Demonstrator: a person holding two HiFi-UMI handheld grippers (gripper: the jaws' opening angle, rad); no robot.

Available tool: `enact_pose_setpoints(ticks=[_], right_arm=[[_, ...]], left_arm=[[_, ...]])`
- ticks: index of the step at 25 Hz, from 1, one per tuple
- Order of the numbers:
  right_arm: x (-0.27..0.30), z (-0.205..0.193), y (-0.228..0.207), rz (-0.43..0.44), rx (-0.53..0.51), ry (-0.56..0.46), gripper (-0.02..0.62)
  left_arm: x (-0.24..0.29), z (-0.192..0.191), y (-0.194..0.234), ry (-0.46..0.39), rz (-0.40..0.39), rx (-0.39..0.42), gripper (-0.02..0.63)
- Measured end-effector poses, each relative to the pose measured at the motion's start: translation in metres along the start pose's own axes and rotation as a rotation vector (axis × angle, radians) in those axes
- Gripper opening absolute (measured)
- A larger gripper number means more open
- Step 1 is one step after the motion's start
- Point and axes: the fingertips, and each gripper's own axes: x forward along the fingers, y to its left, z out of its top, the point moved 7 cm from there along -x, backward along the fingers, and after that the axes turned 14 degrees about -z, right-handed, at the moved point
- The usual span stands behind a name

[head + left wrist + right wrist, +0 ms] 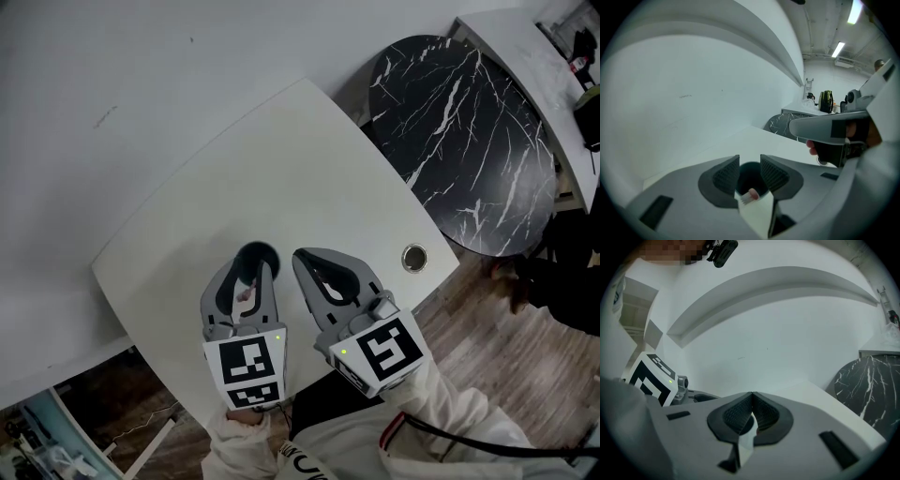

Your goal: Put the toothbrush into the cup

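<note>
Standing in the cup (751,180), the toothbrush (752,193) seems delivered; above the cup the left gripper (750,165) is spread, the right gripper (752,400) pressed together, empty.

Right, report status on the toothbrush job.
Left gripper open over cup. Toothbrush head up at cup's near rim, between the jaws, ungripped. Right gripper shut, empty, alongside. Nothing blocking.

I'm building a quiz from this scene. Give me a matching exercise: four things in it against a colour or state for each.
1 left gripper
2 right gripper
3 cup
4 round side table

A black with white veins
B jaws together
C jaws apart
D plain dark, on the white table

Pairs: 1-C, 2-B, 3-D, 4-A
</note>
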Motion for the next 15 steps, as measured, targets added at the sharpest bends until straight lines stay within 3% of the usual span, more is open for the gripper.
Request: enact_pose_setpoints(ticks=[15], right_arm=[[-0.028, 0.054, 0.036, 0.085, -0.089, -0.066, 0.003]], left_arm=[[-0.084, 0.012, 0.006, -0.119, 0.079, -0.099, 0.12]])
